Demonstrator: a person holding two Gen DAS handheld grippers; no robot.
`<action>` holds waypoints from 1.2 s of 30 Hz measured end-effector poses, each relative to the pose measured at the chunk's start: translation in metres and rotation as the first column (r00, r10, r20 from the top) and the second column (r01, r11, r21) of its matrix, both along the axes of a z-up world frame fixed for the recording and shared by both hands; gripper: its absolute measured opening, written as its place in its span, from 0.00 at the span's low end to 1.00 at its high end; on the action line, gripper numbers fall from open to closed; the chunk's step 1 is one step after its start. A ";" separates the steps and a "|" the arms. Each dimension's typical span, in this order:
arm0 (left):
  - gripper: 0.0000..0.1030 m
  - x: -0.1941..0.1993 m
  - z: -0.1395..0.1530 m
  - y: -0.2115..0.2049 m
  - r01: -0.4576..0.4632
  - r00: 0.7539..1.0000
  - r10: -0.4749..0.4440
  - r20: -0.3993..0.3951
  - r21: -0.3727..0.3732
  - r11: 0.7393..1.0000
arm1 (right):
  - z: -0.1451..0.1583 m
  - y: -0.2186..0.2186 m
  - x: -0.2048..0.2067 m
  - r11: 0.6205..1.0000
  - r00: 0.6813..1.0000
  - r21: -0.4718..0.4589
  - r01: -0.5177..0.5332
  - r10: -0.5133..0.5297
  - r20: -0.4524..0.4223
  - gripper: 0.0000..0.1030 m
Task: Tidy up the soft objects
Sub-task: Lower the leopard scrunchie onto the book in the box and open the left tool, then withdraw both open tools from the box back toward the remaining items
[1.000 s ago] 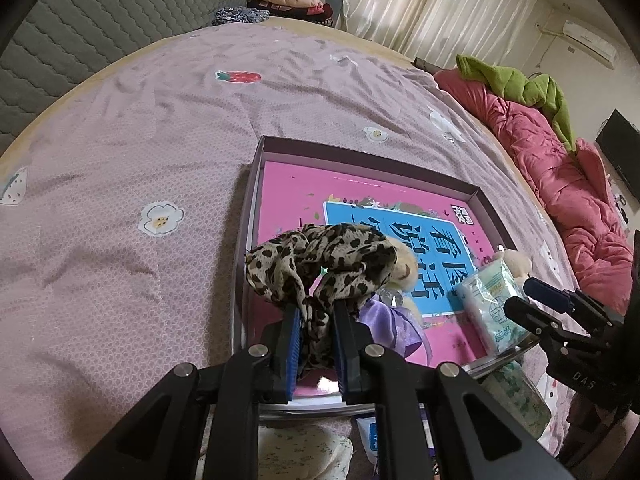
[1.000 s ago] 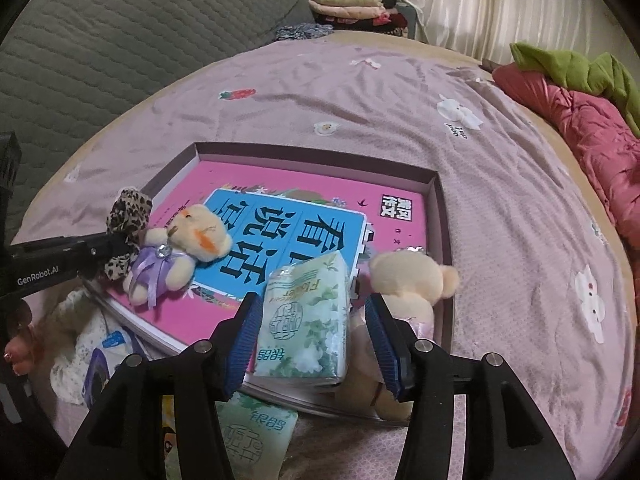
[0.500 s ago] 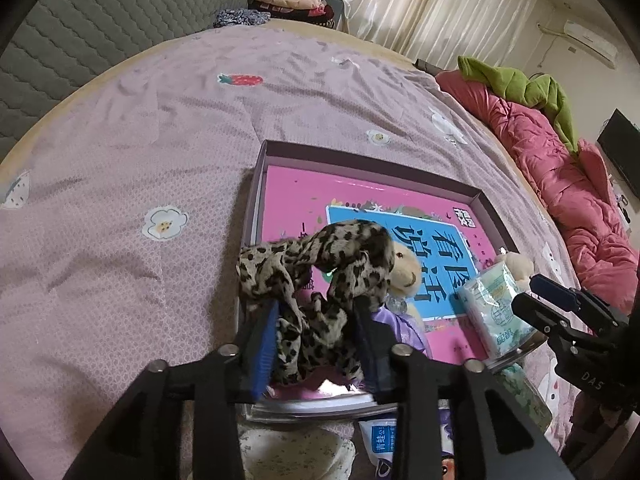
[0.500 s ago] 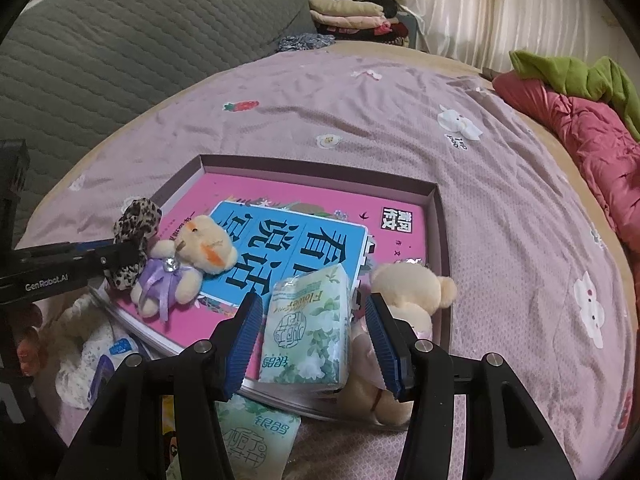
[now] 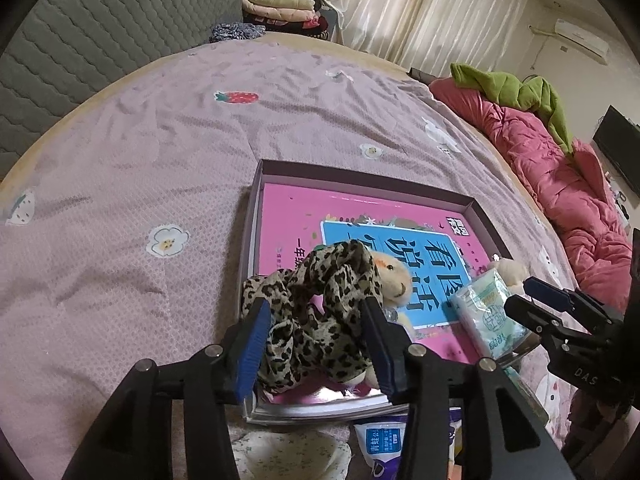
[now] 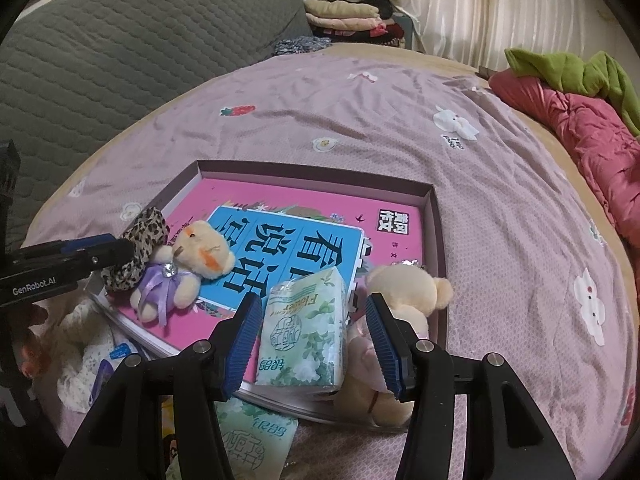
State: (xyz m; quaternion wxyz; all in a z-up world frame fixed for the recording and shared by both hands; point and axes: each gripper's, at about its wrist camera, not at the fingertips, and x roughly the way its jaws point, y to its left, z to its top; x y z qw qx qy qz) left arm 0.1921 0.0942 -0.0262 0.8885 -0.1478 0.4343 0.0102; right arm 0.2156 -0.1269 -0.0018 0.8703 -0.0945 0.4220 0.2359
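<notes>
1. Left gripper (image 5: 316,344): jaws spread wide, a leopard-print scrunchie (image 5: 316,304) lying loose between them on the near left corner of the pink book (image 5: 344,216). Whether either blue pad touches the cloth cannot be told.
2. Right gripper (image 6: 312,344): jaws spread, straddling a green-and-white tissue pack (image 6: 306,328); visible gaps on both sides, no contact.
3. Tissue pack stands on the book's near edge, just beside a cream teddy bear (image 6: 404,292) at the box's near right corner.
4. Shallow mauve box (image 6: 438,216) sits on the bed, the pink book with its blue title panel filling its floor.
5. Small teddy bear with a purple bow (image 6: 188,268) lies on the book, touching the scrunchie on its left side.
6. Bed covered by a mauve sheet (image 5: 160,152) printed with strawberries and flowers.
7. Near the box's front edge, off the book: another tissue pack (image 6: 256,436) and a white floral cloth (image 5: 280,456).
8. A red quilt (image 5: 560,184) lies along the bed's right side, a green garment (image 5: 512,88) on top.
</notes>
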 end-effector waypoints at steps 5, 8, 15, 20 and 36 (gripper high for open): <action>0.46 -0.001 0.002 0.001 -0.005 1.000 0.005 0.005 0.007 1.000 | 0.003 -0.001 -0.001 1.000 1.000 0.012 -0.002 0.002 0.016 0.59; 0.46 -0.002 0.005 0.002 -0.008 1.000 0.007 0.017 0.018 1.000 | 0.006 0.000 -0.003 1.000 0.999 0.021 -0.010 0.009 0.040 0.60; 0.50 -0.009 0.017 0.007 -0.016 0.998 0.015 0.069 0.016 1.000 | 0.017 -0.004 -0.008 0.999 0.995 0.046 -0.009 0.004 0.103 0.67; 0.52 -0.013 0.023 0.011 -0.010 0.995 0.011 0.101 -0.005 1.000 | 0.025 -0.012 -0.011 0.996 0.991 0.084 0.011 -0.022 0.134 0.71; 0.57 -0.024 0.037 0.018 -0.026 0.988 0.023 0.156 0.017 1.000 | 0.049 -0.032 -0.028 0.983 0.968 0.170 0.073 -0.111 0.225 0.72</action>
